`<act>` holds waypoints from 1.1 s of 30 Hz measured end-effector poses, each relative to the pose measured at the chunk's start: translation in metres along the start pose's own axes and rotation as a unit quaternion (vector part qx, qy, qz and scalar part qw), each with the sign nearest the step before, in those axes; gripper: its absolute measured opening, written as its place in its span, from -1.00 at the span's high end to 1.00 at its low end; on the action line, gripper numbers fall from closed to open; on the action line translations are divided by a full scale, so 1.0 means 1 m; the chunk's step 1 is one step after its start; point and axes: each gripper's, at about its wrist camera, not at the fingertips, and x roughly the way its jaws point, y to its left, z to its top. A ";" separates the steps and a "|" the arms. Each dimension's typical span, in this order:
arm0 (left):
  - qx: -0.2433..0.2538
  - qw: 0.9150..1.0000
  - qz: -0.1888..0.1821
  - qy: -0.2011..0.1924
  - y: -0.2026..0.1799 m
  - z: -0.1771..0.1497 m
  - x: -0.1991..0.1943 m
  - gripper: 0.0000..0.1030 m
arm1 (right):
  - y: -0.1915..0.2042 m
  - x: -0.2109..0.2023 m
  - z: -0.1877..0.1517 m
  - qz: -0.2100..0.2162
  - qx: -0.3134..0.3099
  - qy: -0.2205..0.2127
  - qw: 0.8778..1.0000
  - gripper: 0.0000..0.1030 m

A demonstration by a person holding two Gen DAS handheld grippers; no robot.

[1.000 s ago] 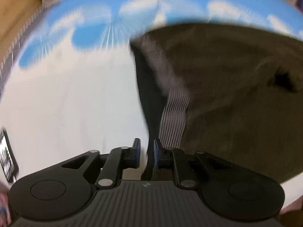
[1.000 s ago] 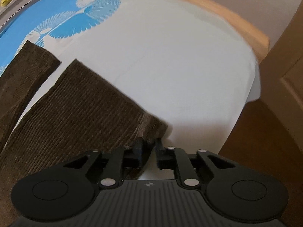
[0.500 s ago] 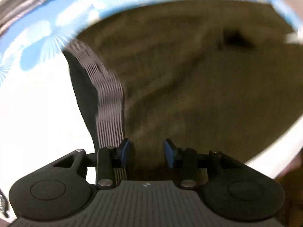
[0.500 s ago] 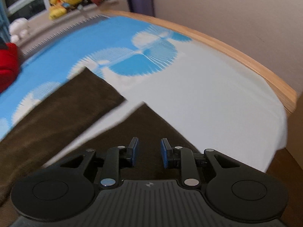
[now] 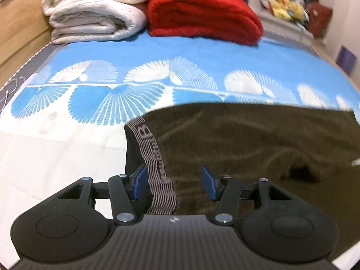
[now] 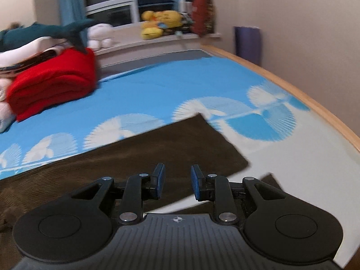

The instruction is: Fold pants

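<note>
Brown corduroy pants (image 5: 247, 139) lie flat on a bed. In the left wrist view the striped waistband (image 5: 155, 157) runs from the pants' top edge down between the fingers. My left gripper (image 5: 174, 183) is open, just above the waistband end, holding nothing. In the right wrist view the far pant leg (image 6: 157, 148) ends at a hem right of centre, and a corner of the near leg (image 6: 268, 180) shows behind the right finger. My right gripper (image 6: 177, 183) is open and empty above the leg ends.
The bed sheet (image 5: 202, 63) is blue with white fan patterns, white toward the front. A folded white blanket (image 5: 94, 11) and a folded red blanket (image 5: 202, 13) sit at the head. The wooden bed rim (image 6: 315, 103) runs along the right. Plush toys (image 6: 162, 22) sit on the sill.
Both grippers opened and let go of the pants: left released the waistband, right released the leg hem. Both then lifted and tilted up, bringing the head of the bed into view.
</note>
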 end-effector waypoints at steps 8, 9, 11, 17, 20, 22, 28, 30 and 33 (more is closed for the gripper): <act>-0.021 0.999 0.027 -0.011 -0.019 0.017 0.012 0.10 | 0.057 0.009 0.020 0.046 -0.021 0.007 0.999 0.32; -0.020 0.999 0.032 -0.009 -0.022 0.018 0.012 0.47 | 0.060 0.009 0.023 0.057 -0.012 0.009 0.998 0.32; -0.023 0.999 0.045 -0.003 -0.031 0.025 0.019 0.81 | 0.067 0.007 0.027 0.075 0.004 0.011 0.997 0.32; -0.035 0.997 0.062 0.032 -0.063 0.056 0.049 0.93 | 0.085 0.008 0.038 0.077 0.006 0.000 0.997 0.86; -0.036 0.997 0.069 0.016 -0.078 0.087 0.068 0.89 | 0.088 0.016 0.042 0.078 0.024 0.007 0.997 0.94; -0.039 0.997 0.068 -0.006 -0.082 0.103 0.082 0.88 | 0.092 0.021 0.042 0.077 0.024 0.010 0.997 0.94; 0.029 0.995 0.090 -0.013 -0.082 0.097 0.137 0.37 | 0.107 0.035 0.043 0.089 -0.002 0.028 0.996 0.91; 0.037 0.996 0.076 -0.008 -0.078 0.100 0.154 -0.11 | 0.110 0.040 0.044 0.084 -0.012 0.034 0.996 0.91; 0.042 0.997 0.070 0.001 -0.071 0.100 0.175 -0.61 | 0.114 0.049 0.046 0.081 -0.011 0.044 0.996 0.91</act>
